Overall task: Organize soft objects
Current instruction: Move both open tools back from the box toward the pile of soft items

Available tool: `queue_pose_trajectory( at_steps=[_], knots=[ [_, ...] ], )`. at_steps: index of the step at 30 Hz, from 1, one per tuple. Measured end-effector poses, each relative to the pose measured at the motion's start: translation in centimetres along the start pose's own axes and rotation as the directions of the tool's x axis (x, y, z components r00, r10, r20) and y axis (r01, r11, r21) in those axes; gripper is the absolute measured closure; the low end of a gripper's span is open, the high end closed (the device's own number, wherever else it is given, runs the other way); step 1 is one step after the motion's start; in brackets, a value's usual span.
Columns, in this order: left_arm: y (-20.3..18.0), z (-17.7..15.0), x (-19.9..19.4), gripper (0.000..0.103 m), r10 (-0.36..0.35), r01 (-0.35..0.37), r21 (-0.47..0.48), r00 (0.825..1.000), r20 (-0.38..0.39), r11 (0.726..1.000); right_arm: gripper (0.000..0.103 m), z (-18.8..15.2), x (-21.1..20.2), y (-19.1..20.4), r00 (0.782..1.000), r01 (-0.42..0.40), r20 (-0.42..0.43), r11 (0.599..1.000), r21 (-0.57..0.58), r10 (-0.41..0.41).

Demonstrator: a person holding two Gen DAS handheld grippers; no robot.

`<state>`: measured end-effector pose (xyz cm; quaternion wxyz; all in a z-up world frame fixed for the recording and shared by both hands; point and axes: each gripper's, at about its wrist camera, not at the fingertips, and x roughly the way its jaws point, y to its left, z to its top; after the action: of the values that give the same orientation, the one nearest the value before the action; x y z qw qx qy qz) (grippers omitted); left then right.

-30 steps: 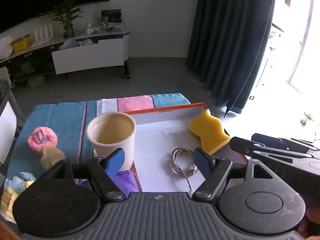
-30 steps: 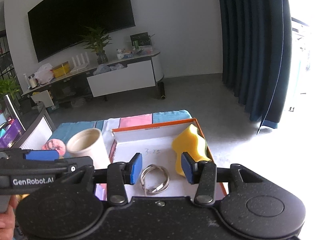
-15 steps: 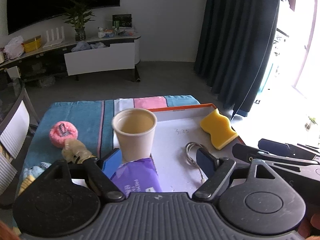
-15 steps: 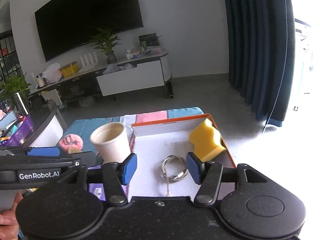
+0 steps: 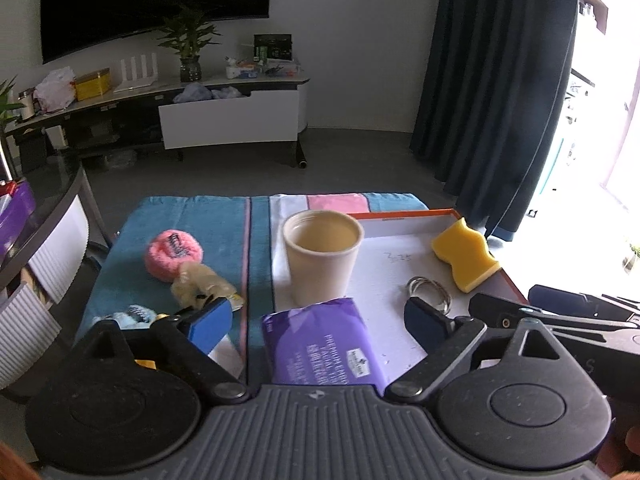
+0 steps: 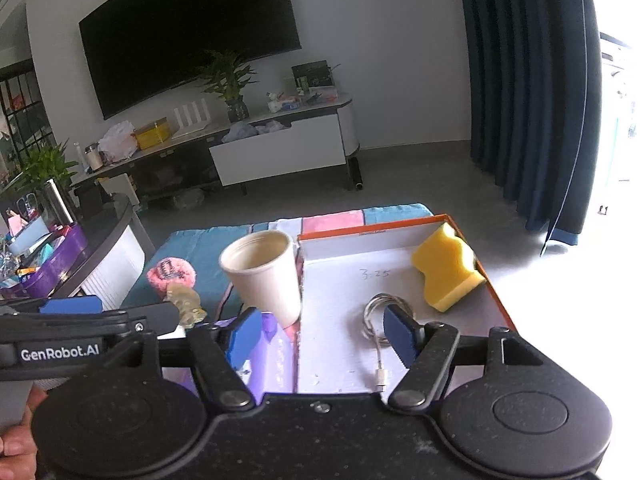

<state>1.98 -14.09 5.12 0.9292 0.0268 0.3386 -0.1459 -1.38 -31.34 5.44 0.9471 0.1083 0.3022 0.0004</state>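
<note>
A yellow sponge [image 5: 464,254] lies in the far right corner of the white, orange-rimmed tray [image 5: 400,216]; it also shows in the right wrist view [image 6: 446,266]. A pink plush ball [image 5: 174,254] and a pale squishy toy [image 5: 202,286] lie on the blue towel [image 5: 192,224] at the left. A purple soft pack [image 5: 324,346] lies just below my left gripper [image 5: 318,322], which is open and empty. My right gripper [image 6: 320,334] is open and empty above the tray's [image 6: 340,276] near edge.
A beige cup [image 5: 322,258] stands upright at the tray's left edge. A coiled white cable [image 5: 428,292] lies in the tray. A light blue toy [image 5: 134,314] sits at the towel's near left. A dark side table [image 5: 40,232] stands at the left.
Both grippers have pulled back and risen, so more of the table shows. The purple pack and the toys on the towel have come fully into view. Both stay open.
</note>
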Motion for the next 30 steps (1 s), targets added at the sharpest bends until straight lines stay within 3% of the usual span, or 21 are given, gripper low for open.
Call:
queue_pose_trajectory(
  at_steps=[3, 30],
  knots=[
    [0.8, -0.3, -0.5, 0.003, 0.012, -0.012, -0.009, 1.0, 0.001, 1.0, 0.02, -0.2, 0.1, 1.0, 1.0, -0.005, -0.005, 1.0, -0.007, 0.005],
    [9.3, -2.8, -3.0, 0.002, 0.127, -0.127, -0.124, 0.992, -0.012, 0.984, 0.02, -1.9, 2.6, 9.8, 0.992, -0.106, -0.077, 0.991, -0.077, 0.1]
  ],
)
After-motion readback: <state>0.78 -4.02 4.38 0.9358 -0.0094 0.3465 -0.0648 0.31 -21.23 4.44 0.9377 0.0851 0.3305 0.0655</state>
